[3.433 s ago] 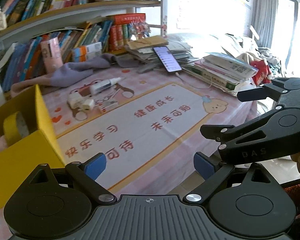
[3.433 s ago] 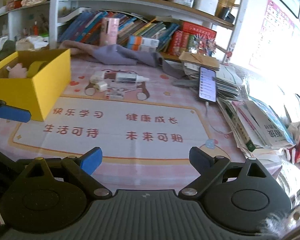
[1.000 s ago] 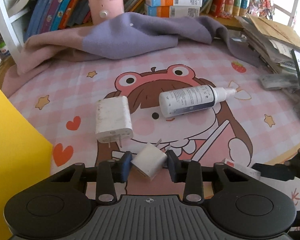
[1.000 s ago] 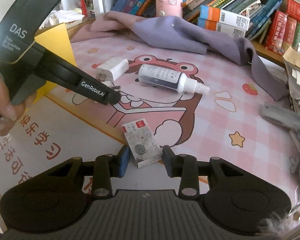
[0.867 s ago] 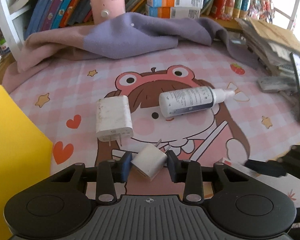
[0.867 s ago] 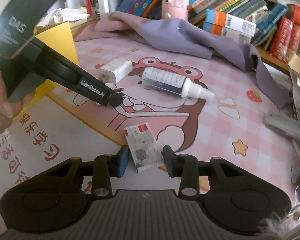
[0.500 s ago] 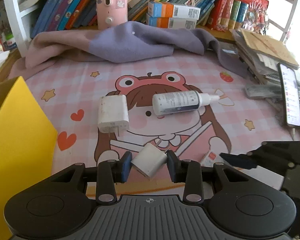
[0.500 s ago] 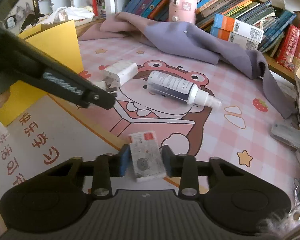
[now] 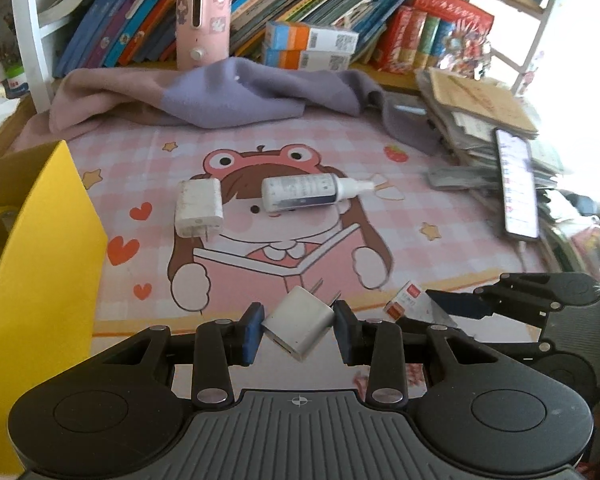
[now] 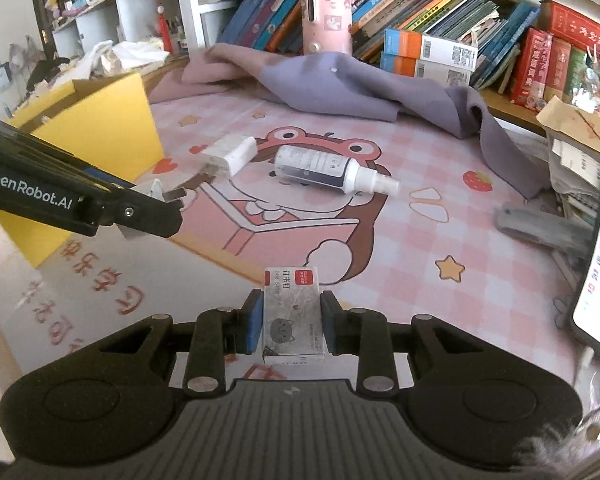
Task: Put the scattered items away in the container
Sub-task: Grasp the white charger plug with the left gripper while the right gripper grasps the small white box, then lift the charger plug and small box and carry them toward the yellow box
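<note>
My left gripper [image 9: 299,330] is shut on a small white plug adapter [image 9: 298,326] and holds it above the pink desk mat. My right gripper [image 10: 288,326] is shut on a small staples box [image 10: 292,322] with a red label, also lifted off the mat. The box and right gripper show in the left wrist view [image 9: 406,306]. A larger white charger [image 9: 198,208] and a white spray bottle [image 9: 312,196] lie on the mat ahead. The yellow box [image 9: 40,280] stands at the left, open at the top. It also shows in the right wrist view [image 10: 100,136].
A purple-pink cloth [image 9: 204,96] lies at the back before a bookshelf with a pink device [image 9: 202,22]. A phone [image 9: 516,184] rests on stacked papers at the right. A grey stapler [image 10: 540,228] lies near the phone.
Both grippers have lifted and drawn back with their items. The adapter and the staples box have left the mat. The charger and bottle have not moved.
</note>
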{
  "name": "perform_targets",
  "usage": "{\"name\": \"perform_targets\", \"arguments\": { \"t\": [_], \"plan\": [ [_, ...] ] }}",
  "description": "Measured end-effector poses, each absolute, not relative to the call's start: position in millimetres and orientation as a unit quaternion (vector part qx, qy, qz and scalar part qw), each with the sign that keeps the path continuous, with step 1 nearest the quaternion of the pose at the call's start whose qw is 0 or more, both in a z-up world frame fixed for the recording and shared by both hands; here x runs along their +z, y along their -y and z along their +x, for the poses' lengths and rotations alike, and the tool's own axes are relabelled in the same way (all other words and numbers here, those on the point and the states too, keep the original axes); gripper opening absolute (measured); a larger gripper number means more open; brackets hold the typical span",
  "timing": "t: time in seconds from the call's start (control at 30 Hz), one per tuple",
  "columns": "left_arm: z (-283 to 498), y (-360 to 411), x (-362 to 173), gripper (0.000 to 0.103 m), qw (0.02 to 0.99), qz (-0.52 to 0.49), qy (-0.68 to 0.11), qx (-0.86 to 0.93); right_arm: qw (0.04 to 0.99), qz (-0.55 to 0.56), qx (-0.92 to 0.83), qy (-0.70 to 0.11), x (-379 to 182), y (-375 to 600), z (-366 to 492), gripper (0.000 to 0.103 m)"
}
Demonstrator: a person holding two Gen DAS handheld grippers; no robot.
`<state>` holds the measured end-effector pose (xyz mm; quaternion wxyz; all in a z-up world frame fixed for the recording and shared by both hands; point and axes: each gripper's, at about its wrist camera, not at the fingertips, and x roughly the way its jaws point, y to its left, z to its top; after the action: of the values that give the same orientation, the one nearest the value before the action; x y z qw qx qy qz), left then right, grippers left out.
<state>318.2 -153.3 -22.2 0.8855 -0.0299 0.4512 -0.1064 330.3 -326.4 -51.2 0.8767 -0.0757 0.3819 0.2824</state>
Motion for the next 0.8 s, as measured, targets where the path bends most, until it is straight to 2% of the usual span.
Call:
{"name": "perform_targets", "arguments": {
  "t": [0.37,0.8],
  "plan": [
    [270.1,142.4,3.5,0.036,0.88,-0.054,-0.44,-0.169,0.877,-0.032,0.273,-0.394,-9.1,335.1,276.0,0.028],
    [201.2,108.4,17.0,0.036,0.874,-0.072,-0.416,-0.24,0.895,-0.021,0.217,-0.389,19.8,302.6,206.4,0.028]
  ]
}}
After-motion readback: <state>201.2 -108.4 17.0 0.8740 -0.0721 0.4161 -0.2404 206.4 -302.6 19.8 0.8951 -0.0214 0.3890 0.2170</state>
